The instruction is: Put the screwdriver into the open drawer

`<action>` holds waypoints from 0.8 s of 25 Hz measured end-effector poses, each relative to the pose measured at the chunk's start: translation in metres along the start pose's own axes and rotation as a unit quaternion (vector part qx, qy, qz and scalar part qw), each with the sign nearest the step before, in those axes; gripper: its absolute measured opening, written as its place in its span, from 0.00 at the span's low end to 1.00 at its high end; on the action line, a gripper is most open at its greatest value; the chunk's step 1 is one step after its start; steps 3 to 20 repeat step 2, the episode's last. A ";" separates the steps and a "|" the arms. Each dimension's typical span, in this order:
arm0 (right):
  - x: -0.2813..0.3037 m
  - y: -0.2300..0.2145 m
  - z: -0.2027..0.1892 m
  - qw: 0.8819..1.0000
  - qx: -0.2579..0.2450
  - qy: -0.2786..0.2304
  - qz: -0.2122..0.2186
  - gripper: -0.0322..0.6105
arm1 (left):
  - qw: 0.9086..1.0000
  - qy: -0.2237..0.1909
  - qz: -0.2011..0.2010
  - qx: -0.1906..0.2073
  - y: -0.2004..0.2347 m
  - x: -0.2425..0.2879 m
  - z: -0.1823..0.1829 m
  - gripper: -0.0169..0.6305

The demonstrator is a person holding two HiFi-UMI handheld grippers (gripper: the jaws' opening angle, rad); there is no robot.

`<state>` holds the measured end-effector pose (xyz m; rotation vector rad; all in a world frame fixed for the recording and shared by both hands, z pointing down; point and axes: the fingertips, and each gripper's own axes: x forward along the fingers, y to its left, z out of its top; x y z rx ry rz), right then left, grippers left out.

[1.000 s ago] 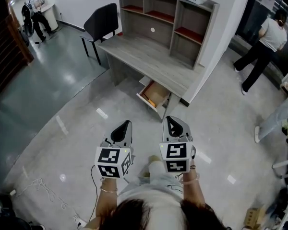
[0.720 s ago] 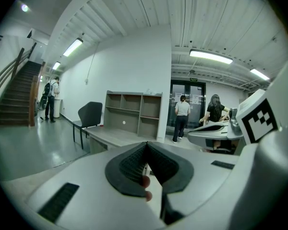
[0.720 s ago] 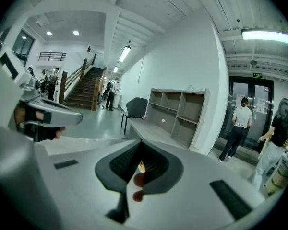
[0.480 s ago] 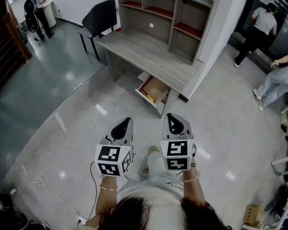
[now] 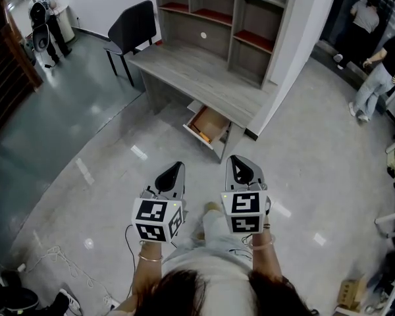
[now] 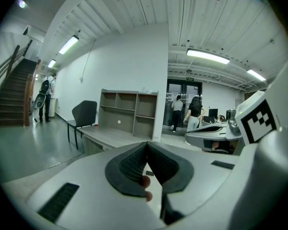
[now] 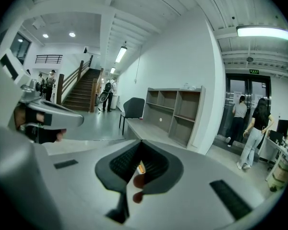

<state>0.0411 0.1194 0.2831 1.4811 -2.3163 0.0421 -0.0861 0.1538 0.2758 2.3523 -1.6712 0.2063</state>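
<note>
The open drawer (image 5: 210, 126) juts out under the grey desk (image 5: 197, 78), some way ahead of me on the floor. An orange-handled screwdriver (image 5: 200, 135) lies inside it along its left side. My left gripper (image 5: 175, 168) and right gripper (image 5: 236, 160) are held side by side near my body, well short of the drawer. Both are shut with nothing between the jaws. In the left gripper view the left gripper (image 6: 146, 144) has its pads meeting at the tips. The right gripper (image 7: 140, 142) looks the same in its own view, with an orange sliver (image 7: 140, 167) showing through the gap.
A shelf hutch (image 5: 220, 18) stands on the desk and a black chair (image 5: 133, 28) sits at its left end. People (image 5: 372, 78) move about at the far right and one stands at the far left (image 5: 41, 15). A cable (image 5: 49, 259) lies on the floor at lower left.
The desk and drawer have shifted slightly left in the head view. The people at the right have walked on. Both grippers stay shut in the same place.
</note>
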 end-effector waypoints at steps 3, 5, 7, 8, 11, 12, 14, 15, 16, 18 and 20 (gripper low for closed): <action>0.004 -0.004 -0.001 1.000 0.001 0.000 0.000 0.09 | 1.000 0.002 -0.002 0.000 -0.001 0.005 -0.001 0.05; 0.004 -0.004 -0.001 1.000 0.001 0.000 0.000 0.09 | 1.000 0.002 -0.002 0.000 -0.001 0.005 -0.001 0.05; 0.004 -0.004 -0.001 1.000 0.001 0.000 0.000 0.09 | 1.000 0.002 -0.002 0.000 -0.001 0.005 -0.001 0.05; 0.004 -0.004 -0.001 1.000 0.001 0.000 0.000 0.09 | 1.000 0.002 -0.002 0.000 -0.001 0.005 -0.001 0.05; 0.004 -0.004 -0.001 1.000 0.001 0.000 0.000 0.09 | 1.000 0.002 -0.002 0.000 -0.001 0.005 -0.001 0.05; 0.004 -0.004 -0.001 1.000 0.001 0.000 0.000 0.09 | 1.000 0.002 -0.002 0.000 -0.001 0.005 -0.001 0.05; 0.004 -0.004 -0.001 1.000 0.001 0.000 0.000 0.09 | 1.000 0.002 -0.002 0.000 -0.001 0.005 -0.001 0.05; 0.004 -0.004 -0.001 1.000 0.001 0.000 0.000 0.09 | 1.000 0.002 -0.002 0.000 -0.001 0.005 -0.001 0.05; 0.004 -0.004 -0.001 1.000 0.001 0.000 0.000 0.09 | 1.000 0.002 -0.002 0.000 -0.001 0.005 -0.001 0.05; 0.004 -0.004 -0.001 1.000 0.001 0.000 0.000 0.09 | 1.000 0.002 -0.002 0.000 -0.001 0.005 -0.001 0.05; 0.004 -0.004 -0.001 1.000 0.001 0.000 0.000 0.09 | 1.000 0.002 -0.002 0.000 -0.001 0.005 -0.001 0.05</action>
